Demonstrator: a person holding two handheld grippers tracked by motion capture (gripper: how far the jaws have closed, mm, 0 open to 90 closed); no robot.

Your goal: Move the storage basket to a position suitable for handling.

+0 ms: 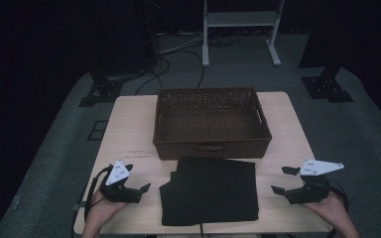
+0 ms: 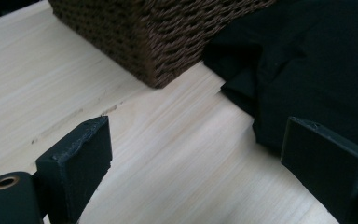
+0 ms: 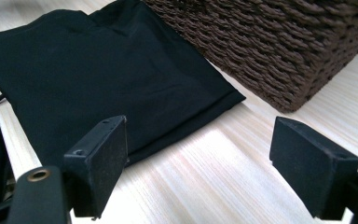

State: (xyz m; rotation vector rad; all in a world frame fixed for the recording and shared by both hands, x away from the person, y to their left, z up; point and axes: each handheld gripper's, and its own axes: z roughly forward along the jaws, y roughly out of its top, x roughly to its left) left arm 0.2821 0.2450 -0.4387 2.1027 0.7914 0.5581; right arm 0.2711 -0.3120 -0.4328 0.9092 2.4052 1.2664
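A folded black garment point(image 1: 209, 190) lies flat on the light wooden table point(image 1: 129, 129), just in front of a brown wicker basket point(image 1: 211, 124). My left gripper point(image 1: 138, 182) rests near the table's front left, a little left of the cloth, its jaws open and empty. On the other side, my right gripper point(image 1: 281, 180) stands open just right of the cloth, nothing between its jaws. The left gripper view has the garment point(image 2: 307, 60) behind the right jaw and the basket's corner point(image 2: 158, 32) ahead. In the right gripper view the garment point(image 3: 98, 79) lies beyond the left jaw, the basket point(image 3: 279, 42) at upper right.
The basket looks empty inside. Beyond the table, a white metal stand point(image 1: 240, 29) and cables lie on the grey floor. Black stand bases point(image 1: 101, 91) sit at the table's far left and far right point(image 1: 327, 87).
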